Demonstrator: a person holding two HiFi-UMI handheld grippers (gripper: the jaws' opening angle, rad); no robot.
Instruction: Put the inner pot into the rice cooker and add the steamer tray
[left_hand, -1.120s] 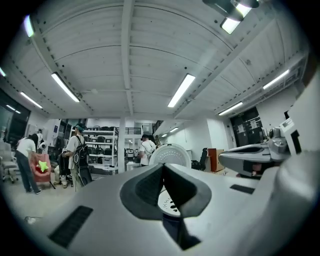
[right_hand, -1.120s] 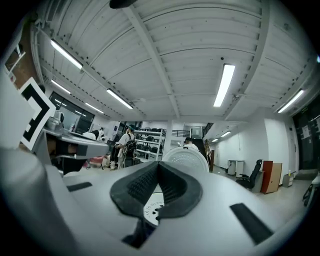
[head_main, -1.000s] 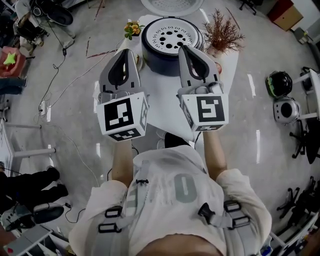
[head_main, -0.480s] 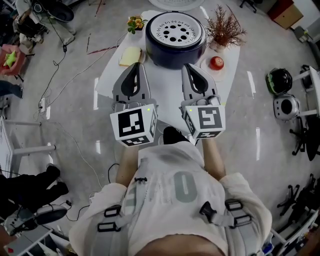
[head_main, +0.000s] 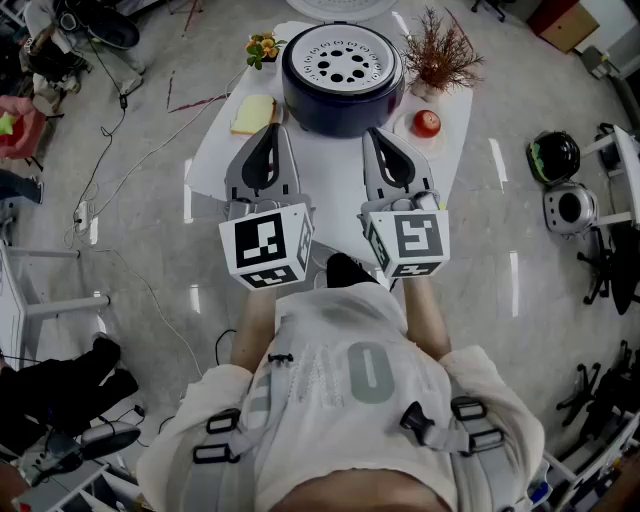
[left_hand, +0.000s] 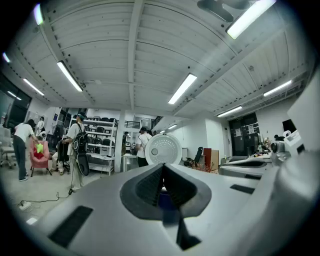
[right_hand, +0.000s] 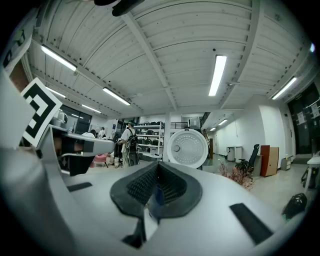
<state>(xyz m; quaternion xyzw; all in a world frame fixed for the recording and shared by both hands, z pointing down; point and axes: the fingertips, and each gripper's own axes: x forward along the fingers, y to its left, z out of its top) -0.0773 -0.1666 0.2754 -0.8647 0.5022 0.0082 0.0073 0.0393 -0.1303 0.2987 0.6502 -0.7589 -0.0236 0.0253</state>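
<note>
The person is holding both tools level in front of the chest, at the near edge of the small white surface (head_main: 330, 170). The left tongs (head_main: 269, 131) are pressing fully together with nothing between them, and the right tongs (head_main: 379, 133) are doing the same. Each gripper view is showing its ribbed pads meeting along one seam, empty.

The round dark blue rice cooker (head_main: 340, 112) is standing at the far end of the surface, well apart from both tips, with its round white lid (head_main: 335, 8) standing open behind it. The white perforated steamer tray (head_main: 342, 64) is lying across the cooker's mouth, seated level inside the rim. The tray is hiding the inner pot, so it cannot be seen; judging by how flat the tray is sitting, the pot is probably underneath.

Both named steps are looking finished, and the hands are looking parked rather than working. Any next move is calling for little, perhaps a reach to the lid. That reach would be passing between the pale yellow square block (head_main: 253, 113) on the left and the red apple (head_main: 427, 123) on its small white plate at the right, while avoiding the dried reddish-brown twig plant (head_main: 440, 55).
</note>
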